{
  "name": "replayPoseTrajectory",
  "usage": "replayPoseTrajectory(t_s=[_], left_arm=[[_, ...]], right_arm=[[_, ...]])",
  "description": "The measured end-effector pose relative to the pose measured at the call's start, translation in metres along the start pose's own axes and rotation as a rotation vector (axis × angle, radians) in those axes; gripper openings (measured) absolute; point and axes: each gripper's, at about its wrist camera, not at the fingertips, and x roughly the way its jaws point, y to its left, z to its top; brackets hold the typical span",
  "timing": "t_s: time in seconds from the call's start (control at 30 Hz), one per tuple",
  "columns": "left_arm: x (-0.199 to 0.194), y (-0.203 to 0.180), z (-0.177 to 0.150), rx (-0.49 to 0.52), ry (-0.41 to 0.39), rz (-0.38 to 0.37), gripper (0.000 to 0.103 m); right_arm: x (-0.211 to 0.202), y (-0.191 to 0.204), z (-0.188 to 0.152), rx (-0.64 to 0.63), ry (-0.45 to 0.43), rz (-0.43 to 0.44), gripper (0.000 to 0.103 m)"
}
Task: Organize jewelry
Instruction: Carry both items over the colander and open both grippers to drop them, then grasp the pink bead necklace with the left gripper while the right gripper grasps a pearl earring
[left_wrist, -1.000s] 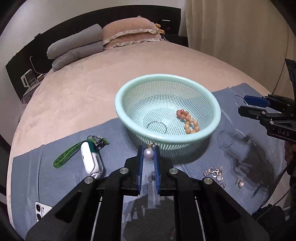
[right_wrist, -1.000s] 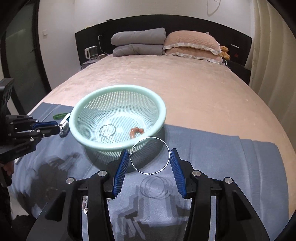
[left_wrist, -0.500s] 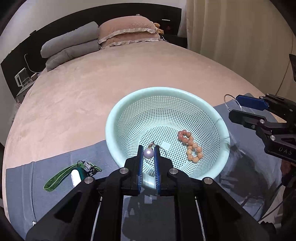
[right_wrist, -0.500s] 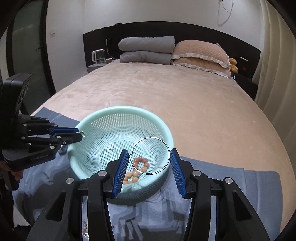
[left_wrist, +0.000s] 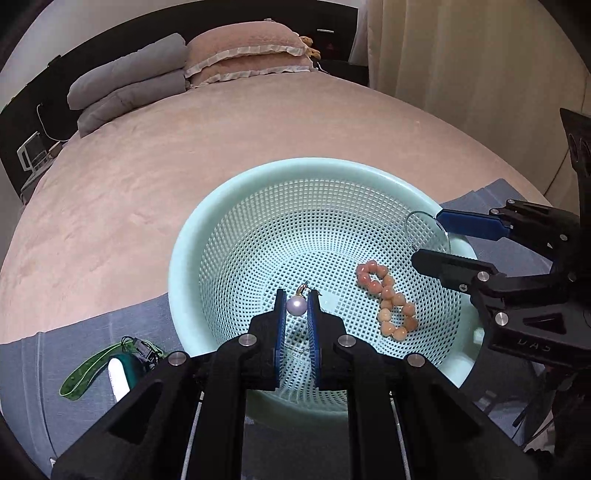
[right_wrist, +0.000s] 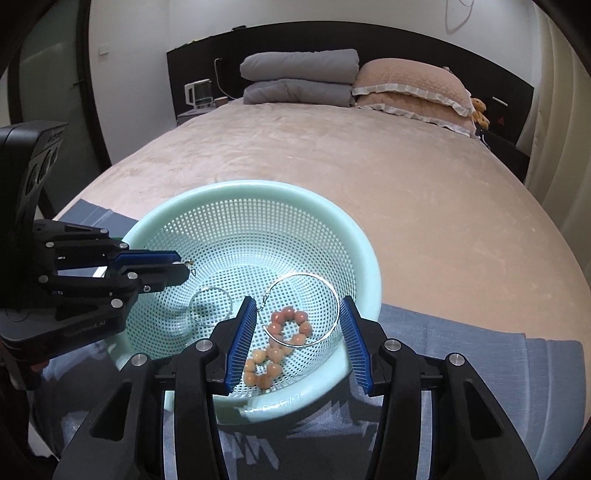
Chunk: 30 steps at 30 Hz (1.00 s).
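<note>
Both grippers hang over the mint mesh basket (right_wrist: 347, 236): the left gripper (left_wrist: 296, 295) pinches a pearl earring (left_wrist: 296, 306), the right gripper (right_wrist: 297, 314) clasps a silver hoop earring (right_wrist: 334, 291) above the peach bead bracelet (right_wrist: 286, 325).

White device (left_wrist: 119, 380) partly hidden
</note>
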Motion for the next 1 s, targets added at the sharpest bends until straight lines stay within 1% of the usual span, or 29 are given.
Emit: replayPoseTrajectory(t_s=[0.07, 0.17, 0.2, 0.23, 0.27, 0.3, 0.33, 0.37, 0.4, 0.47, 0.53, 0.57, 0.63, 0.7, 0.8, 0.9, 1.0], left_arm=[[0.000, 0.000, 0.000, 0.000, 0.000, 0.005, 0.012], [-0.002, 0.005, 0.001, -0.036, 0.002, -0.020, 0.012], [-0.003, 0.007, 0.002, -0.040, 0.001, -0.017, 0.012], [-0.004, 0.009, 0.003, -0.040, 0.000, -0.008, 0.014], [-0.005, 0.010, 0.003, -0.039, -0.002, -0.002, 0.018], [-0.007, 0.010, 0.003, -0.041, -0.008, 0.003, 0.033], [-0.010, 0.011, 0.002, -0.045, -0.022, 0.007, 0.055], [-0.014, 0.011, 0.002, -0.048, -0.041, 0.015, 0.063], [-0.018, 0.011, 0.002, -0.050, -0.060, 0.025, 0.066], [-0.023, 0.013, 0.001, -0.061, -0.072, 0.017, 0.070], [-0.030, 0.015, -0.002, -0.074, -0.091, 0.007, 0.082], [-0.034, 0.016, -0.004, -0.077, -0.102, 0.018, 0.084], [-0.040, 0.019, -0.008, -0.086, -0.114, 0.031, 0.092], [-0.046, 0.022, -0.014, -0.109, -0.111, 0.013, 0.097], [-0.050, 0.028, -0.024, -0.139, -0.089, -0.041, 0.097], [-0.055, 0.034, -0.035, -0.151, -0.070, -0.042, 0.097], [-0.062, 0.035, -0.047, -0.141, -0.067, -0.047, 0.097]], right_arm=[[-0.001, 0.000, -0.001, 0.001, -0.008, 0.005, 0.044], [-0.002, 0.000, -0.001, 0.003, -0.009, 0.002, 0.045], [-0.002, 0.001, 0.000, 0.001, -0.009, -0.004, 0.045], [-0.003, 0.000, 0.000, 0.001, -0.009, -0.003, 0.046], [-0.005, -0.001, 0.000, 0.003, -0.014, 0.005, 0.050], [-0.008, 0.000, -0.001, 0.006, -0.024, 0.003, 0.059], [-0.010, -0.001, -0.001, 0.009, -0.035, -0.008, 0.065], [-0.013, -0.002, -0.001, 0.010, -0.049, -0.015, 0.073], [-0.016, -0.003, -0.001, 0.014, -0.058, -0.016, 0.073], [-0.019, -0.005, 0.000, 0.027, -0.057, -0.010, 0.073], [-0.024, -0.007, 0.000, 0.032, -0.062, -0.018, 0.074], [-0.026, -0.008, -0.001, 0.032, -0.064, -0.022, 0.077], [-0.032, -0.009, -0.002, 0.035, -0.077, -0.019, 0.079], [-0.037, -0.010, -0.003, 0.042, -0.083, -0.010, 0.081], [-0.044, -0.011, -0.008, 0.059, -0.093, 0.006, 0.082], [-0.052, -0.009, -0.014, 0.067, -0.108, 0.030, 0.082], [-0.062, -0.006, -0.023, 0.044, -0.129, 0.051, 0.082]])
